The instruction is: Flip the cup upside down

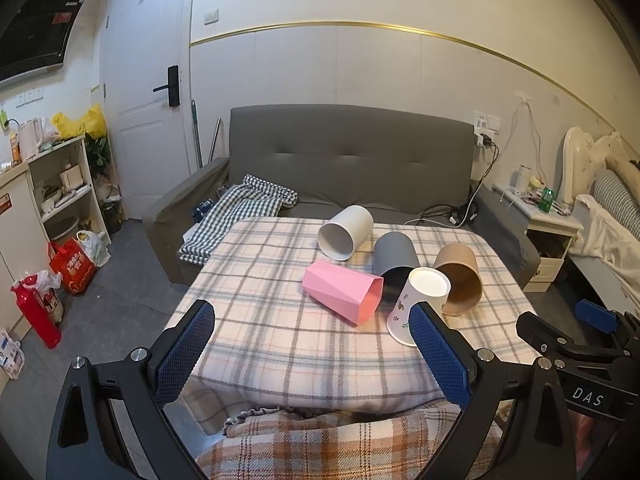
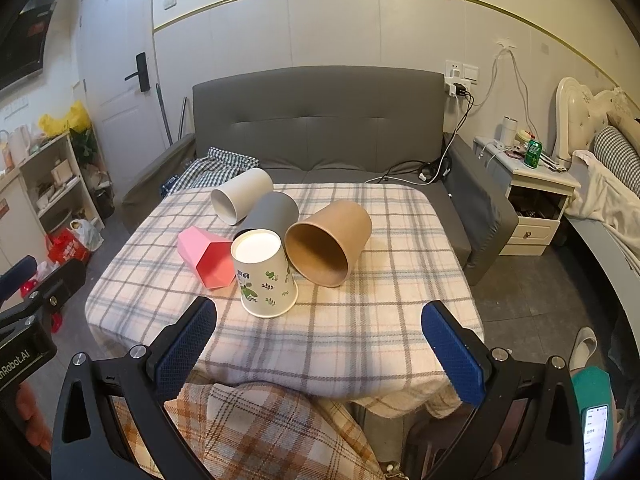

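Both sets of jaws spread apart, empty, short of table [image 2: 400, 320]. Patterned paper cup [image 2: 266, 276] already inverted near front edge; four cups on sides behind. Next: likely pink cup [image 2: 208, 258], approached by left gripper [image 1: 312, 336].

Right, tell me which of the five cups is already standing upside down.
The white paper cup with green leaf prints, nearest the grippers. It stands mouth-down, its base on top; the pink, grey, plain white and brown cups all lie on their sides.
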Demonstrator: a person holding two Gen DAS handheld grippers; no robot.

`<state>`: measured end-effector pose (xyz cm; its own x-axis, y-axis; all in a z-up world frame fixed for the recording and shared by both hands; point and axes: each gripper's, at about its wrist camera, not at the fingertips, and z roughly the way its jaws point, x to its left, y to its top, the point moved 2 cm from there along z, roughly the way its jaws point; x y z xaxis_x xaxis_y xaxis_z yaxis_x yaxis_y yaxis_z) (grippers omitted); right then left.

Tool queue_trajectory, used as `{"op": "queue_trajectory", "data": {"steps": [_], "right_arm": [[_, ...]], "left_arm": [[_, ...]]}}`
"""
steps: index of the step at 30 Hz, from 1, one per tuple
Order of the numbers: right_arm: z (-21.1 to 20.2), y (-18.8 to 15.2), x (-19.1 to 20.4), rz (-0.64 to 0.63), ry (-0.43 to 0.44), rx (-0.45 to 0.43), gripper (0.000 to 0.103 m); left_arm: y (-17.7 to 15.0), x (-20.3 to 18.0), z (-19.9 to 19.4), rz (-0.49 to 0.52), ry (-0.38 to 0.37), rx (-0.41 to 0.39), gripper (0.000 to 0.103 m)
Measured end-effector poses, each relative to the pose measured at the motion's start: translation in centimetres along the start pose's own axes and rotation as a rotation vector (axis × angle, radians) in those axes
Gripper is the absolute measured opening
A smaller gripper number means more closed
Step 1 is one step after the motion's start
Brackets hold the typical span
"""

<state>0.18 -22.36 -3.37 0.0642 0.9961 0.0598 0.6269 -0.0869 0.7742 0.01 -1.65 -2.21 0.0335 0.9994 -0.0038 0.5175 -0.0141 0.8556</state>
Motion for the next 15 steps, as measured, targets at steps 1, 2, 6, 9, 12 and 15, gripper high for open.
{"op": "queue_trajectory", "data": {"steps": [1,2,6,9,12,15], "right_arm": [[0.02,-0.01,-0.02,0.000,0.001,0.000,0.103],[0.01,-0.02,-0.03,0.000,0.000,0.001,0.103],[0.00,-0.01,0.03,0.001,0.000,0.000,0.103],[0.01,-0.03,0.05,0.001,0.000,0.002,0.103],[0.07,-0.08,0.11,-0.002,0.001,0.003,0.103],[0.14,-0.15,0.20,-0.005,0.002,0.005,0.103]], "left_arm": [[-0.01,0.00,0.00,0.001,0.000,0.002,0.101],[-0.05,0.01,0.01,0.002,0.000,0.004,0.101],[-0.05,0.07,0.04,0.002,-0.002,0.002,0.101],[-0.01,0.05,0.01,0.003,-0.001,0.003,0.101],[-0.05,0.09,-0.01,0.003,-0.002,0.002,0.101],[-0.02,0.04,0.00,0.002,-0.002,0.003,0.101]]}}
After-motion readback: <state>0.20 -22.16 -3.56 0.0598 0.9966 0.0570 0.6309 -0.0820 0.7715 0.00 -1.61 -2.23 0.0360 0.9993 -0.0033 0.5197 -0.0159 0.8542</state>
